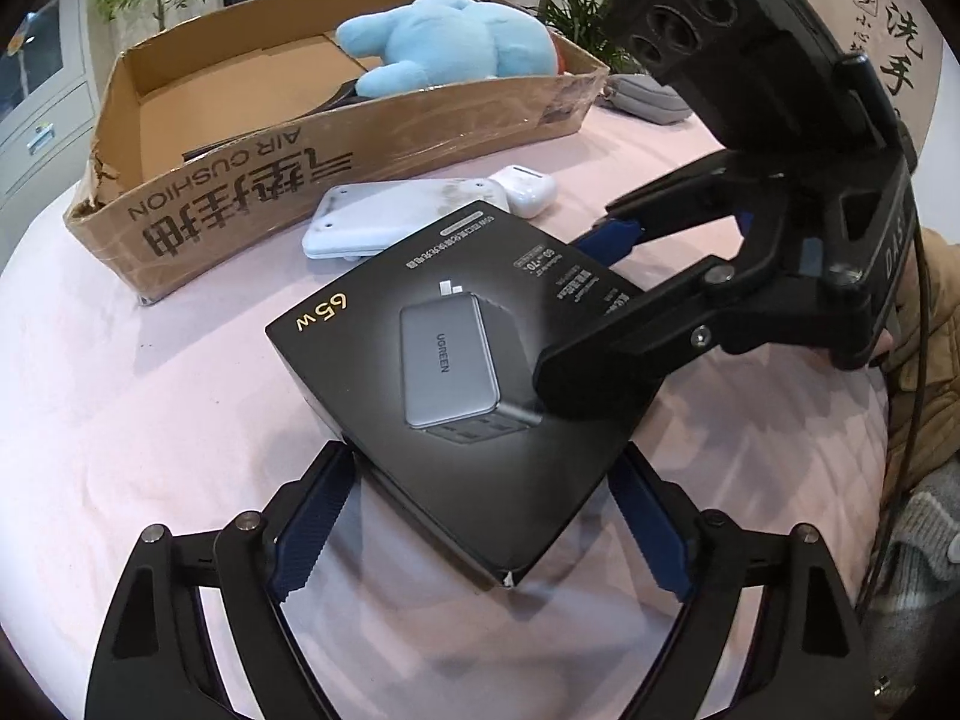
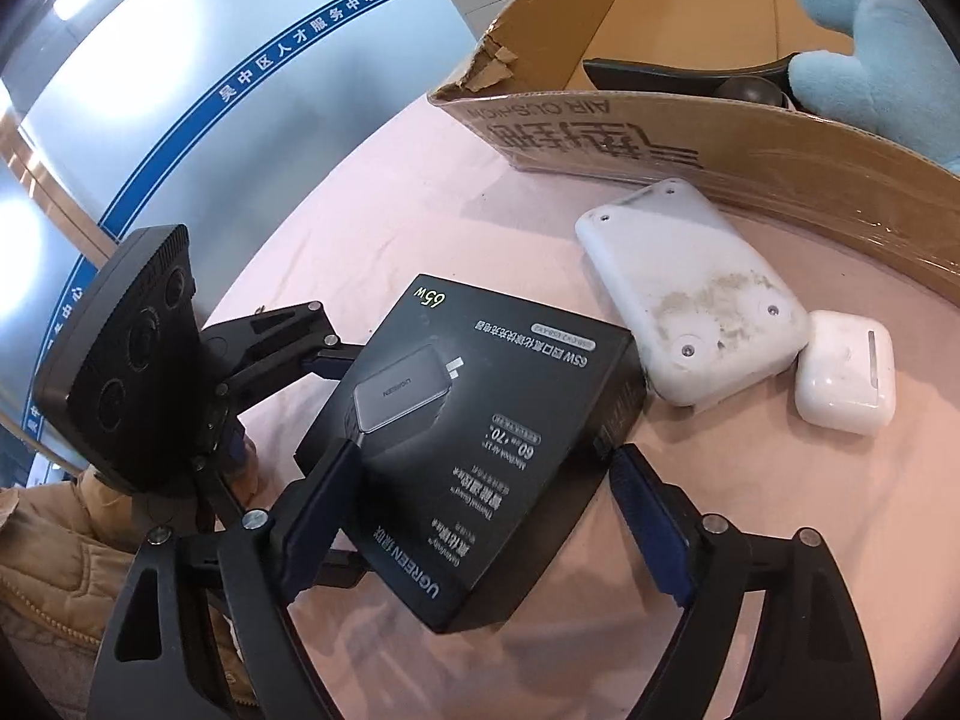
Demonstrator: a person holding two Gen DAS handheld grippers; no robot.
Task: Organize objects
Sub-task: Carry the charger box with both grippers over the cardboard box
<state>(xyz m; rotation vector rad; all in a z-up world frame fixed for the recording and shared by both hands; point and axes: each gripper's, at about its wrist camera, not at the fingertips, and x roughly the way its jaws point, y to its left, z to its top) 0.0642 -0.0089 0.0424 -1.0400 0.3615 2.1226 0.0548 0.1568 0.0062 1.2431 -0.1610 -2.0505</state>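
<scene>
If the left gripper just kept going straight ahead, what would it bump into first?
Probably the black charger box. It already sits between the open fingers of the left gripper, right in its path. The white power bank and the cardboard box lie farther along, though depth is hard to judge.

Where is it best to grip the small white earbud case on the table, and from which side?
Grip the earbud case across its two broad flat faces, coming down from above. It lies apart on the pink cloth, with open room toward the table edge; the white device crowds its other side.
</scene>
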